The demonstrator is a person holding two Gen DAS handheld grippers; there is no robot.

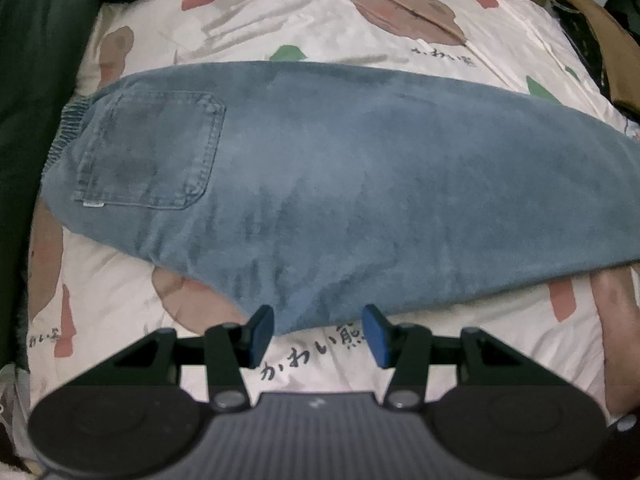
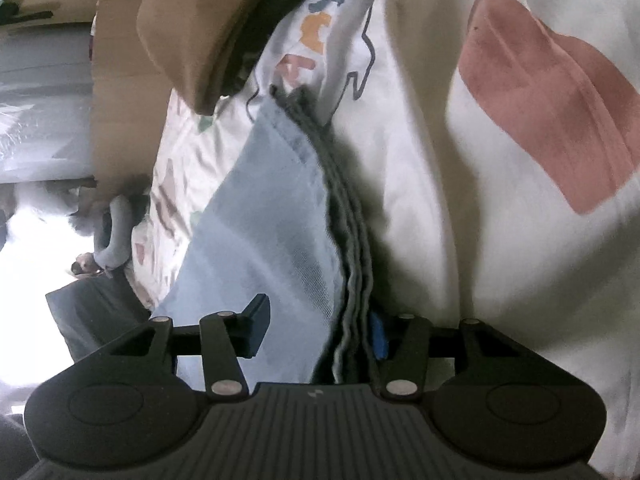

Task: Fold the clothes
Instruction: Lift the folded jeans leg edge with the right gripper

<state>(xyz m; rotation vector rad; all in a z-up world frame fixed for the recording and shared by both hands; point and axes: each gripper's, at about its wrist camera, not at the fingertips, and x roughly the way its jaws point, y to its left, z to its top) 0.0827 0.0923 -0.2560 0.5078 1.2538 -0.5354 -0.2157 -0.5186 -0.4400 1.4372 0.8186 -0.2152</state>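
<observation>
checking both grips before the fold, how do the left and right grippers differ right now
The left gripper is open at the near edge of the jeans, its fingers apart with only a bit of denim between them. The right gripper has layered denim edges between its open fingers. Both have blue-padded fingers.

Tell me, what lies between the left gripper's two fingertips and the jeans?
Nothing: in the left wrist view the open left gripper already flanks the jeans hem; below it only printed bedsheet shows.
</observation>
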